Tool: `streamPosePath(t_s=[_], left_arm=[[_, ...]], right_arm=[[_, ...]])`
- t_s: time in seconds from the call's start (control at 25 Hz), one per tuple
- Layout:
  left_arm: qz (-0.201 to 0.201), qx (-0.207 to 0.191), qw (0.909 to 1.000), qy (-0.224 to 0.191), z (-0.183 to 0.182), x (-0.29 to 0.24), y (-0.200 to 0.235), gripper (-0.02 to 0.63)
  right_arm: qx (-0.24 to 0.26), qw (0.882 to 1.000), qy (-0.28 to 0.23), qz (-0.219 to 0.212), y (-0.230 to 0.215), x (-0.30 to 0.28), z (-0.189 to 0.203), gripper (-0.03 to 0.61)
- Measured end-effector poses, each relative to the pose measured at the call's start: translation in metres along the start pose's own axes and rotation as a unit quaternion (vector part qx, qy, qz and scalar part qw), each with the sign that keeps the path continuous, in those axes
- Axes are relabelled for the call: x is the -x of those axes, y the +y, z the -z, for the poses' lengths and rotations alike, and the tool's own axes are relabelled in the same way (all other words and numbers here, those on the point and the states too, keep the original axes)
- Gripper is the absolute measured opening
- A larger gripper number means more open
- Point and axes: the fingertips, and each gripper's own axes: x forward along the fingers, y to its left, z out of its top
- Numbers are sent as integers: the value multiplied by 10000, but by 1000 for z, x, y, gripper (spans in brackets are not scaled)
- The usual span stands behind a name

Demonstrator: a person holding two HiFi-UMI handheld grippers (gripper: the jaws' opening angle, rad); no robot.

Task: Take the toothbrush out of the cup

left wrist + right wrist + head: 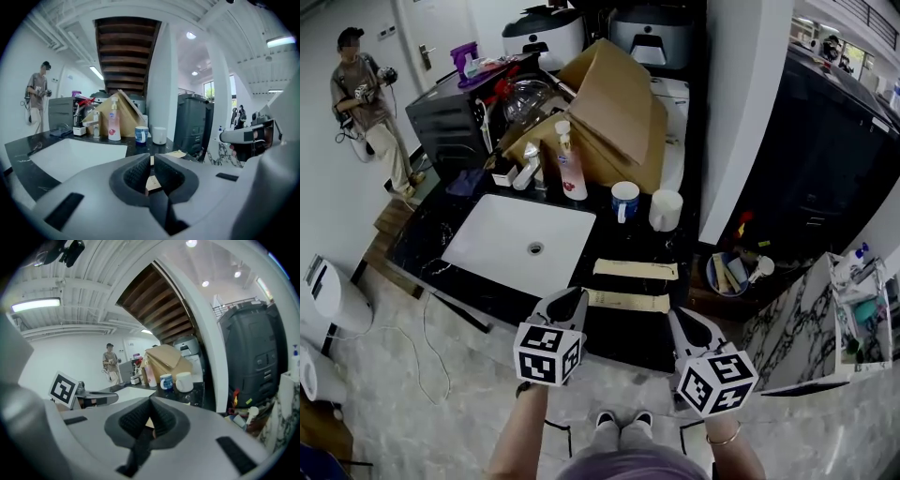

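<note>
Both tools are held low in front of the black counter (623, 239), side by side and apart. The left gripper (152, 158) has its jaws narrow, with just a thin slit at the tips and nothing gripped. The right gripper (150, 401) has its jaws together and is empty too.

The white cup (666, 210) stands upright at the back of the counter, just beside a blue mug (625, 200). Two long flat strips lie on the counter between the cups and our tools: the far tan packet (635, 269) and the near tan packet (626, 301). Either may be the toothbrush in a wrapper; we cannot tell at this size.

The white sink (502, 239) is to the left, with a soap bottle (572, 171) behind it and cardboard (619, 103) leaning behind that. A person (366, 103) stands far left.
</note>
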Motion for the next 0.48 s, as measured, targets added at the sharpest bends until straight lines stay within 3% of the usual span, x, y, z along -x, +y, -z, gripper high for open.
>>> streamPosePath(t_s=[0.48], left_arm=[[-550,1171,9896,-628,12,38,32,0]], right_arm=[[84,9998,29,-164,14,-7,-1,2]])
